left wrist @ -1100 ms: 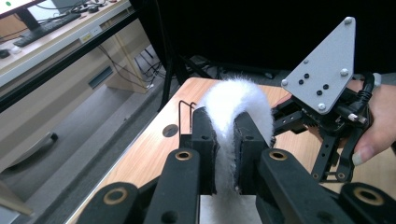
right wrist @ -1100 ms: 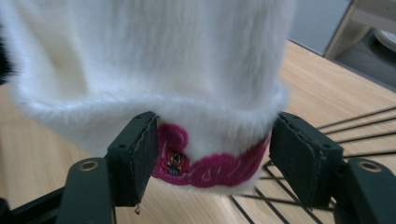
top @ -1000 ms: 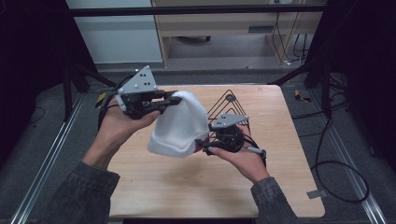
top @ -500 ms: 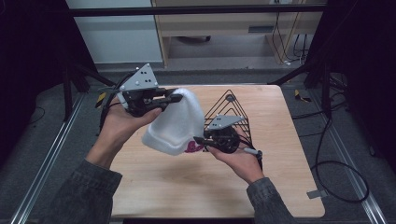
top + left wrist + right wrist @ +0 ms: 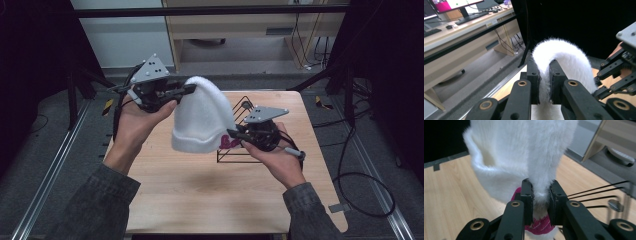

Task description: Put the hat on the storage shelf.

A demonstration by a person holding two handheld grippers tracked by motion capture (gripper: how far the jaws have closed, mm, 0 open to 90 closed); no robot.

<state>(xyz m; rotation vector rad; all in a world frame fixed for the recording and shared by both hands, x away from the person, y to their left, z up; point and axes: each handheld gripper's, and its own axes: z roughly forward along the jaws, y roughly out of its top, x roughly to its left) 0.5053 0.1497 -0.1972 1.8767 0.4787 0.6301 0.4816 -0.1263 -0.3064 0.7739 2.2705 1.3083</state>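
A white fluffy knit hat [image 5: 200,120] hangs in the air above the wooden table [image 5: 200,200]. My left gripper [image 5: 192,89] is shut on its tip, and in the left gripper view the white fabric [image 5: 566,53] is pinched between the jaws of the left gripper [image 5: 545,75]. My right gripper [image 5: 231,134] has just been closing and now stands shut on the hat's lower edge, beside a pink patch [image 5: 227,142]. In the right gripper view the hat [image 5: 524,150] rises from the right gripper [image 5: 539,192], with the pink patch [image 5: 537,226] below.
A black wire rack [image 5: 245,107] stands on the table behind my right hand, and its wires [image 5: 596,193] appear at the right of the right gripper view. A desk with a monitor [image 5: 446,5] stands beyond the table. Cables [image 5: 360,180] lie on the floor at right.
My right gripper has risen and shut on the hat's lower edge. The hat now hangs straighter between the two grippers. The left hand has hardly moved.
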